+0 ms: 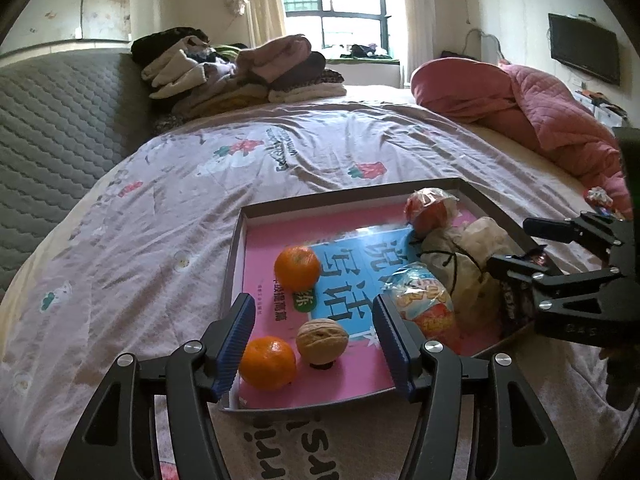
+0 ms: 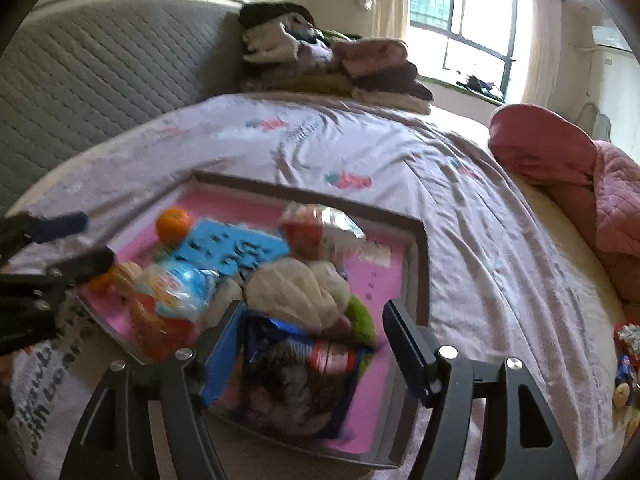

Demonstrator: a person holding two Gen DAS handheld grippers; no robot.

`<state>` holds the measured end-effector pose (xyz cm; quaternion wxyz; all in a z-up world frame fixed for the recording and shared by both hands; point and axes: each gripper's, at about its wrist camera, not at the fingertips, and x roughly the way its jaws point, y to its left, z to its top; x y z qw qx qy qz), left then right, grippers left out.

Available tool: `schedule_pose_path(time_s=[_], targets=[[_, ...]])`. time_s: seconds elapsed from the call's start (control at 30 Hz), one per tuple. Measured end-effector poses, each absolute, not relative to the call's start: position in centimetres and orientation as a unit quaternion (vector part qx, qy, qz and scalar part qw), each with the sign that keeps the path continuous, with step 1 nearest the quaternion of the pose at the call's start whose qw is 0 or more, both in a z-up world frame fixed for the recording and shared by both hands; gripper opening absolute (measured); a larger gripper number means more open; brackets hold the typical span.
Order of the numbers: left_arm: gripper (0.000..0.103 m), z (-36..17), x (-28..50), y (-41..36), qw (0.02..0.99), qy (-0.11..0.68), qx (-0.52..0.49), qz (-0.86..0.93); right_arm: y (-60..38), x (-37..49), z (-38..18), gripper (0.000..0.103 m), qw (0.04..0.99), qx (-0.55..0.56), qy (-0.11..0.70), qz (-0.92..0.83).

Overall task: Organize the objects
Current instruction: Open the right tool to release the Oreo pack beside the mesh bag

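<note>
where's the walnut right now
In the left wrist view, the tan wrinkled walnut sits in the shallow pink-lined box, near its front edge, just right of the nearer round orange tangerine.

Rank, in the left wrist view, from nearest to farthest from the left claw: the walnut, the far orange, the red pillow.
From the left claw:
1. Walnut, between its fingers, in the tray.
2. Far orange, deeper in the tray.
3. Red pillow, far right on the bed.
</note>
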<state>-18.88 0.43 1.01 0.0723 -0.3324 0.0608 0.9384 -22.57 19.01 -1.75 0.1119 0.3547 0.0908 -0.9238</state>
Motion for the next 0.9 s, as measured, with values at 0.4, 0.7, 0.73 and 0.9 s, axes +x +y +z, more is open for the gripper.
schedule_pose_path(time_s=[0.4, 0.7, 0.73, 0.9], targets=[[0.063, 2.3, -18.2, 0.6, 0.076, 0.056, -0.321, 0.942, 19.5, -21.2, 0.6, 0.069, 0.110, 0.319, 0.083, -0.938], [0.073, 3.9, -17.0, 0.2, 0.064, 0.033, -0.318, 0.945, 19.1, -19.1, 3.5, 0.069, 0.120, 0.289, 0.062, -0.948], [0.075, 4.0, -16.9, 0.1, 0.064, 0.030, -0.317, 0.946, 19.0, -18.8, 3.7, 0.069, 0.120, 0.287, 0.060, -0.949], [0.076, 4.9, -15.7, 0.2, 0.061, 0.028, -0.313, 0.947, 18.8, -17.3, 4.8, 0.069, 0.123, 0.275, 0.047, -0.952]])
